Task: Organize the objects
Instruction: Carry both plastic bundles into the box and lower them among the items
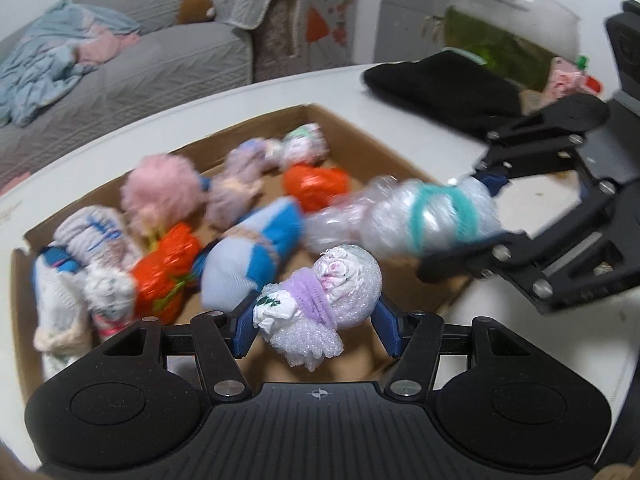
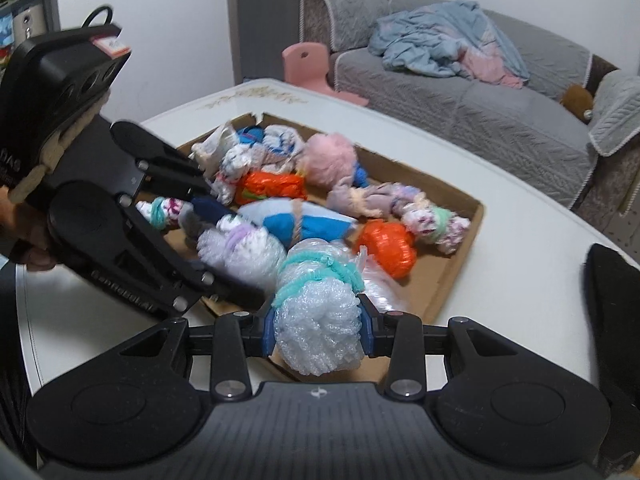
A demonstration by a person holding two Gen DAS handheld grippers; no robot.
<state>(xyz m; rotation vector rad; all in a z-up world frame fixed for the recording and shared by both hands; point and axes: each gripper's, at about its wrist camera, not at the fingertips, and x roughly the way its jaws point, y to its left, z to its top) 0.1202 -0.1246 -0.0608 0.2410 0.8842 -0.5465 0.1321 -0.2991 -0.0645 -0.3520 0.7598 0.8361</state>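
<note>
A shallow cardboard box (image 1: pixel 356 128) (image 2: pixel 460 264) on a white table holds several tied bundles of cloth, plastic and foam. My left gripper (image 1: pixel 316 320) is shut on a white foam bundle with a purple tie (image 1: pixel 332 292), over the box's near edge; it also shows in the right wrist view (image 2: pixel 240 248). My right gripper (image 2: pixel 318 330) is shut on a bubble-wrap bundle with a teal tie (image 2: pixel 320 308), over the box's near edge; it also shows in the left wrist view (image 1: pixel 420 216). The two grippers are close together.
Orange bundles (image 1: pixel 164 272) (image 2: pixel 386 246), a pink fluffy one (image 1: pixel 160 192) and a blue-and-white one (image 1: pixel 256 252) lie in the box. A black cloth (image 1: pixel 436 84) lies on the table beyond it. A grey sofa (image 2: pixel 480 104) stands behind.
</note>
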